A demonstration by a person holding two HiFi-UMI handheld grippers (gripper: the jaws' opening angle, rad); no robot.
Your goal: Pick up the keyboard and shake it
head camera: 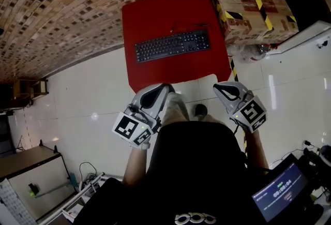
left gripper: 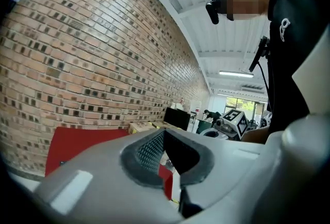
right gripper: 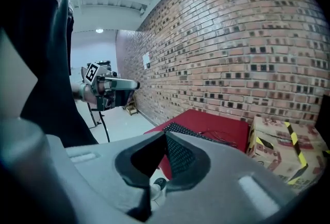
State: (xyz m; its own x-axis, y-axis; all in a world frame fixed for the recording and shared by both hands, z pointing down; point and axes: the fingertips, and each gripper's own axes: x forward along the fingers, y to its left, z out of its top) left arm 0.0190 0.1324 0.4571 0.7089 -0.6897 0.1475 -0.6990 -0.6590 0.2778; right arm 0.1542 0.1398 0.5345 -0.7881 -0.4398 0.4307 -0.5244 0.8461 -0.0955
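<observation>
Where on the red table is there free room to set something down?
On the red table, a broad bare patch lies between the keyboard and the brick wall, bar its thin cable. A narrower strip runs along the near edge. The cardboard box crowds the right side.

A black keyboard (head camera: 172,45) lies flat on the red table (head camera: 155,12) — slightly askew, cable trailing behind.

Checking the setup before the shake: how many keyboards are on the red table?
1. The black keyboard lies across the middle of the red table, far from both tools. The whole tabletop shows, so none looks hidden.
</observation>
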